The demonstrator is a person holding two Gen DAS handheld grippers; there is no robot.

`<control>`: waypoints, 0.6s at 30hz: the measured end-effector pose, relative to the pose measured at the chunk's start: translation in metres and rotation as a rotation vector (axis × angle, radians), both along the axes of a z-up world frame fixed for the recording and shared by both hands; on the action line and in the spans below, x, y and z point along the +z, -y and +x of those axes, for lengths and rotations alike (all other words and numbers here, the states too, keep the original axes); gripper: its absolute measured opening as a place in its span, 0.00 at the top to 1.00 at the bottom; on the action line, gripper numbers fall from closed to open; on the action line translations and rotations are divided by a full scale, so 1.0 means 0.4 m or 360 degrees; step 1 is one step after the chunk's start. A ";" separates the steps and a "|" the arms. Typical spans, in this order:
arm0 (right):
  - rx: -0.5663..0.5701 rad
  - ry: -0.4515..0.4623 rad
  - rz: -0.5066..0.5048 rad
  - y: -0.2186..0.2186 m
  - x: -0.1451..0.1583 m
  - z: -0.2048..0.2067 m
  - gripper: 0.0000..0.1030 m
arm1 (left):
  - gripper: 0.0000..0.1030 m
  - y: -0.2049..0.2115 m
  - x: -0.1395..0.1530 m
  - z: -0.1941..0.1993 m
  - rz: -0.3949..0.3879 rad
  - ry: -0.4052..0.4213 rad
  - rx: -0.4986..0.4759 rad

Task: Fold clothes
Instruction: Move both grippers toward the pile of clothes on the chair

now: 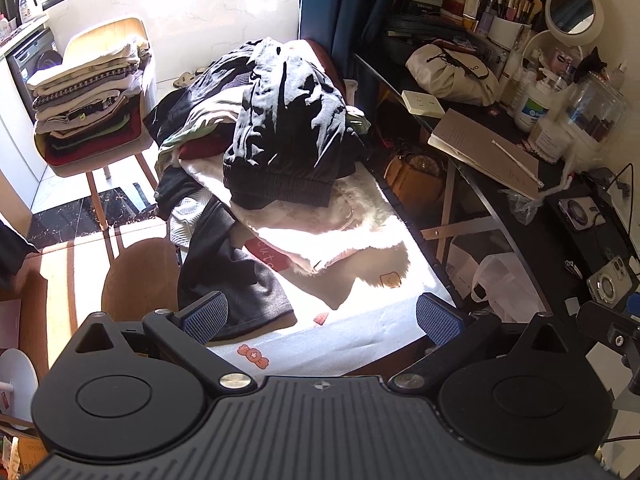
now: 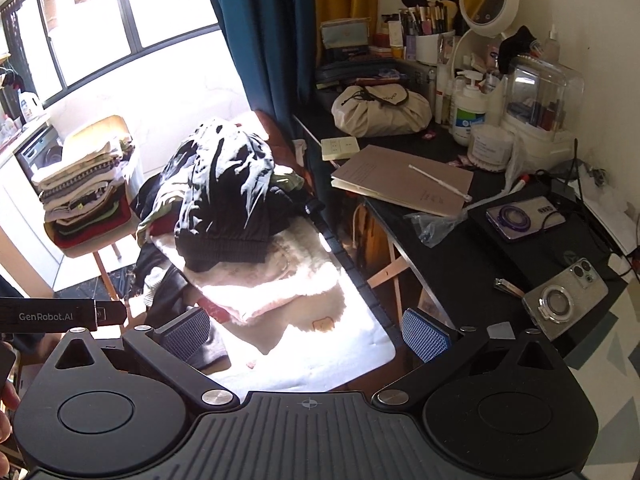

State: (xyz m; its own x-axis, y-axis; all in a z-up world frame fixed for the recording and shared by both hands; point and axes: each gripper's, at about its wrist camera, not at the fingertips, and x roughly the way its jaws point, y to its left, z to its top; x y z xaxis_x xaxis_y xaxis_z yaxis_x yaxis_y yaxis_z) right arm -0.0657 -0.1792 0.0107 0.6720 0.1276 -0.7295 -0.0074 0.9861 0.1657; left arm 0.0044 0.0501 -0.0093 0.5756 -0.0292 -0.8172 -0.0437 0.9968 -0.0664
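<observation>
A heap of unfolded clothes (image 1: 256,152) lies on a white cloth-covered table (image 1: 360,320). On top sits a dark grey-and-black jacket (image 1: 288,112) with a ribbed hem. Under it is a fluffy white and pink garment (image 1: 320,224), and a black garment (image 1: 236,280) hangs at the near left. My left gripper (image 1: 322,318) hovers open over the table's near edge, holding nothing. In the right wrist view the same jacket (image 2: 228,188) tops the heap, and my right gripper (image 2: 306,334) stands open above the near edge, apart from the clothes.
A chair (image 1: 100,160) at the left carries a stack of folded clothes (image 1: 88,96). A cluttered black desk (image 2: 460,248) on the right holds a notebook (image 2: 404,184), two phones, bottles and a round mirror (image 2: 486,0). A blue curtain (image 2: 260,40) hangs behind. The left gripper's body (image 2: 60,314) shows at the left edge.
</observation>
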 end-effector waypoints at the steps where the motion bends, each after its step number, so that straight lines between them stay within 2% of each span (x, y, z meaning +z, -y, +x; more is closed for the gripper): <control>1: 0.0014 -0.0018 0.0027 -0.012 -0.002 0.007 0.01 | 0.00 -0.014 0.001 0.005 0.0008 0.0017 -0.0002; 5: -0.0026 -0.0103 0.0144 -0.081 -0.018 0.035 0.01 | 0.00 -0.095 0.001 0.040 -0.0008 0.0061 -0.0005; 11: -0.0254 -0.0154 0.0194 -0.244 -0.027 0.089 0.01 | 0.00 -0.258 0.005 0.075 -0.0030 0.0117 -0.0114; 15: -0.0413 -0.0173 0.0060 -0.403 -0.037 0.129 0.01 | 0.00 -0.421 -0.001 0.095 -0.0089 0.0103 -0.0061; 18: -0.0403 -0.0173 -0.0014 -0.525 -0.031 0.155 0.01 | 0.00 -0.536 -0.004 0.101 -0.0136 0.0083 -0.0049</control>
State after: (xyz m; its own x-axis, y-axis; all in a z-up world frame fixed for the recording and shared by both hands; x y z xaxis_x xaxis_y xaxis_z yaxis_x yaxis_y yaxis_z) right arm -0.0039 0.0310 -0.0018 0.5992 -0.0415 -0.7996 0.2572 0.9557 0.1431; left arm 0.0449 0.2646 -0.0107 0.6151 -0.1158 -0.7799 -0.0072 0.9883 -0.1525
